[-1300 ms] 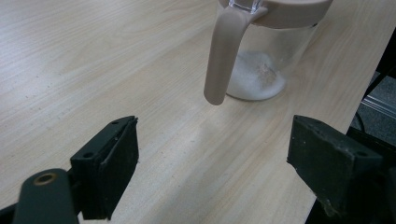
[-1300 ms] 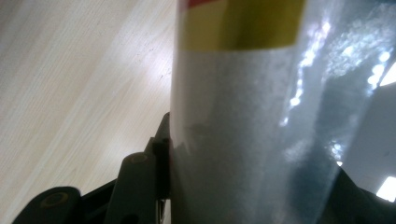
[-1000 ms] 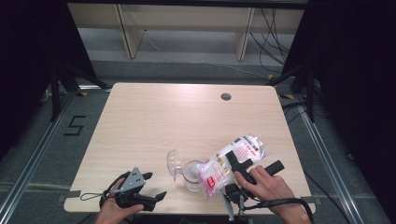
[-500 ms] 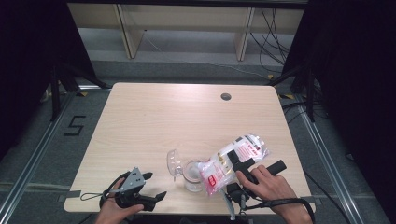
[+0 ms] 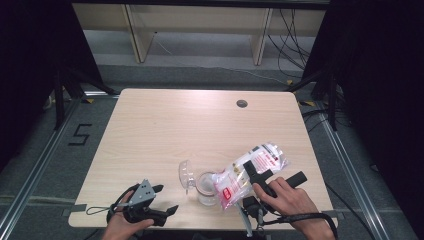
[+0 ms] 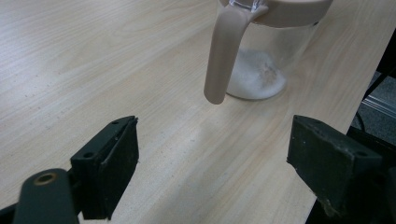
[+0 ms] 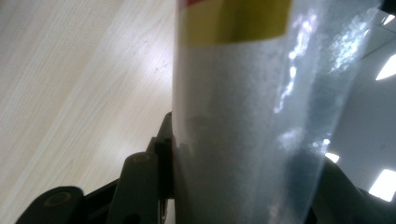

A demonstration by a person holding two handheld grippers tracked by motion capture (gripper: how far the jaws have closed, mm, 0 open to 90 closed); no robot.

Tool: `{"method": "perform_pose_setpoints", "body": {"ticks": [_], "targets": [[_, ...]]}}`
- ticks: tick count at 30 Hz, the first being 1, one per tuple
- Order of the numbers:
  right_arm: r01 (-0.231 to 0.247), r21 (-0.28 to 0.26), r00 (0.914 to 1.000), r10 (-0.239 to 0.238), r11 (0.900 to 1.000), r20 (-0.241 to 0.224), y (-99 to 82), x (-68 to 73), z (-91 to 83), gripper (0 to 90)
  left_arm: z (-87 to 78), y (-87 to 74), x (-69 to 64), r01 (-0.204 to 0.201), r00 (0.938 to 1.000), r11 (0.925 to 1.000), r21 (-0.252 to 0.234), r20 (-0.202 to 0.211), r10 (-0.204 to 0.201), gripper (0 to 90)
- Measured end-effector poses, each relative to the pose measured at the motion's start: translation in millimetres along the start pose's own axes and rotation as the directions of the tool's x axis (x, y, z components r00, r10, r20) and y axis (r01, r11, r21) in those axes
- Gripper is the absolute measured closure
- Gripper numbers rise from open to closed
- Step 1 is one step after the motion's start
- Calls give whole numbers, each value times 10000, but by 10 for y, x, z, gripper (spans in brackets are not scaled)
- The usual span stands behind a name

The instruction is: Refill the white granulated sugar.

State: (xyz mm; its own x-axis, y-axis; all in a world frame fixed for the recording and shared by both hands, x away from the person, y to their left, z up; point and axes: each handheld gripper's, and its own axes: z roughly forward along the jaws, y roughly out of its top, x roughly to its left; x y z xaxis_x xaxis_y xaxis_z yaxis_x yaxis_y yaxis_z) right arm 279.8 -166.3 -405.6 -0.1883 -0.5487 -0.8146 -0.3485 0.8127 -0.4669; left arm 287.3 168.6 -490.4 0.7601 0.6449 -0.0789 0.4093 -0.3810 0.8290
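Nothing moved: right gripper (image 5: 256, 176) stays clamped on bag (image 5: 250, 171), mouth angled down-left over jar (image 5: 205, 188); left gripper (image 5: 161, 200) apart.

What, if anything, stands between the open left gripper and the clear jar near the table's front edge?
Nothing visible does. In the left gripper view, bare table lies between the left gripper and the jar. The jar's hanging beige strap faces the fingers. The bag tilts over the jar's far side.
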Motion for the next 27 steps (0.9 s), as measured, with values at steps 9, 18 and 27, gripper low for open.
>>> {"method": "perform_pose_setpoints", "body": {"ticks": [9, 18, 27], "targets": [[-35, 15, 10000, 35, 10000, -38, -6, -12, -11, 597, -2, 2, 2, -9, 10000, 10000, 66, 32, 8, 161], [138, 15, 9998, -138, 9999, -129, -18, -12, -7, 604, 0, 1, 2, -7, 10000, 10000, 62, 25, 7, 161], [45, -37, 10000, -45, 10000, -60, -19, -13, -6, 615, 2, -2, -1, -8, 10000, 10000, 27, -3, 8, 161]]}}
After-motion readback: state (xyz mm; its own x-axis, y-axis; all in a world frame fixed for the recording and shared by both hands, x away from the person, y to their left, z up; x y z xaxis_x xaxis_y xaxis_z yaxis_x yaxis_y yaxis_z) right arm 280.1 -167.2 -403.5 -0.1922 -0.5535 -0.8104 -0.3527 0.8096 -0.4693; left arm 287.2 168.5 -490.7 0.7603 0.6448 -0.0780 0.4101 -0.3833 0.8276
